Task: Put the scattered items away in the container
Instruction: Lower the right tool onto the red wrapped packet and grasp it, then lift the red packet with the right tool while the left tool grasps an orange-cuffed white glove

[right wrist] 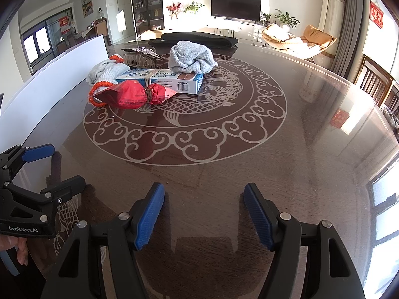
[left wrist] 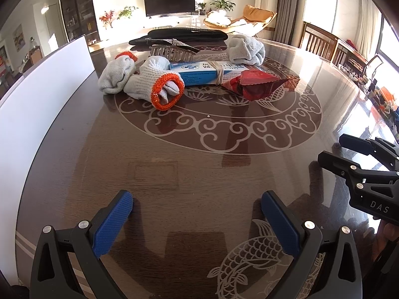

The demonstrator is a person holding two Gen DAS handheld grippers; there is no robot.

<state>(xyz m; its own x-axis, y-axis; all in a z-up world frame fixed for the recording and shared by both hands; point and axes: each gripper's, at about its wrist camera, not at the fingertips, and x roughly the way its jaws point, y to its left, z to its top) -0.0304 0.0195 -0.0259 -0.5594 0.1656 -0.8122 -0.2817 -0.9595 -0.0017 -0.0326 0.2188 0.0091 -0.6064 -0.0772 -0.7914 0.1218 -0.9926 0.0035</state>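
Observation:
A pile lies mid-table: grey work gloves with orange cuffs (left wrist: pixel 147 82) (right wrist: pixel 104 71), a blue-and-white medicine box (left wrist: pixel 204 73) (right wrist: pixel 169 79) bound with a rubber band, a red snack packet (left wrist: pixel 256 84) (right wrist: pixel 132 94), a grey bundled cloth (left wrist: pixel 247 49) (right wrist: pixel 190 57) and a hair claw clip (left wrist: pixel 172 49) (right wrist: pixel 139 54). A white container (left wrist: pixel 37 99) (right wrist: pixel 59 74) stands at the left. My left gripper (left wrist: pixel 197 206) (right wrist: pixel 53 167) is open and empty, well short of the pile. My right gripper (right wrist: pixel 204 199) (left wrist: pixel 331 149) is open and empty beside it.
The dark round table (left wrist: pixel 199 174) (right wrist: pixel 299 149) has a glossy top with a white cloud-and-fish pattern. A black flat bag (left wrist: pixel 187 35) (right wrist: pixel 199 37) lies at its far edge. Wooden chairs (left wrist: pixel 321 39) (right wrist: pixel 376 82) stand at the right.

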